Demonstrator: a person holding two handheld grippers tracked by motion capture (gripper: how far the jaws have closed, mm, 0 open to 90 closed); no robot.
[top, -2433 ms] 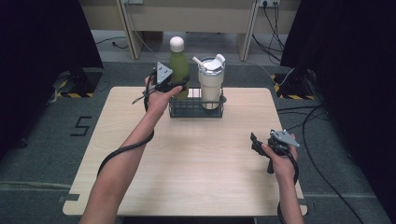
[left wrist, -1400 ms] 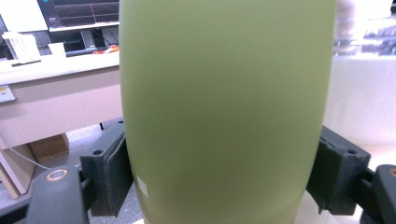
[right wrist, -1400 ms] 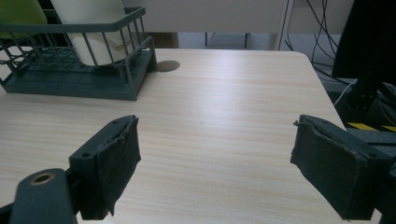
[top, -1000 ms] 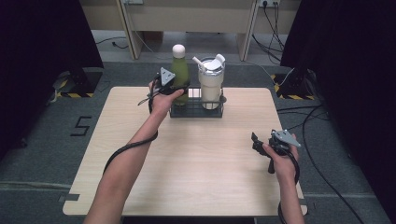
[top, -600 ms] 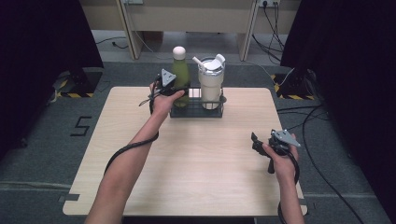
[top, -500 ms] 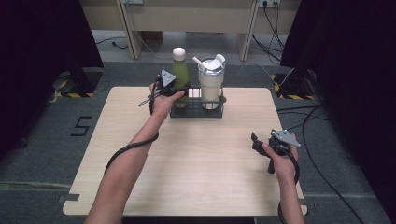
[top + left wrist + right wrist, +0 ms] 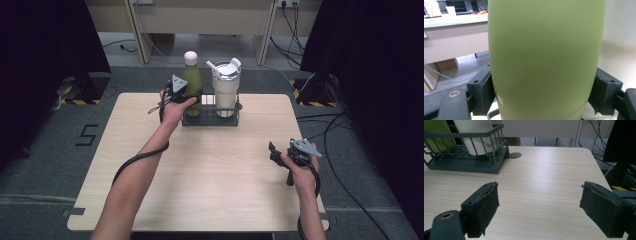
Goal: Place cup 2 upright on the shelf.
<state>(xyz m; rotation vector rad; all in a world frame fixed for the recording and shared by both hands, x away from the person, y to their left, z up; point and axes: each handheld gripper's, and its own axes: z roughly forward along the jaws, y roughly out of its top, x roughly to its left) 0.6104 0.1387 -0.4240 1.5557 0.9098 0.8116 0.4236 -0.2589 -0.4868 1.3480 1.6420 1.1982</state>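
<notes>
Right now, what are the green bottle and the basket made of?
The green bottle looks like metal with a smooth matte painted coat: even colour, soft shine, though it could be plastic. The basket looks like thin metal wire with a dark coating: slim straight bars joined in a grid.

white tumbler (image 7: 225, 90) upright in wire rack (image 7: 210, 120) | wooden table (image 7: 200, 170) | cables (image 7: 345, 130) on floor

— Your green bottle (image 7: 546, 60): smooth, matt coating?
— Yes. Your rack (image 7: 466, 161) is dark coated wire, the tabletop (image 7: 544, 182) pale matt wood-grain, and your fingers (image 7: 487, 206) wear rough black padding.
</notes>
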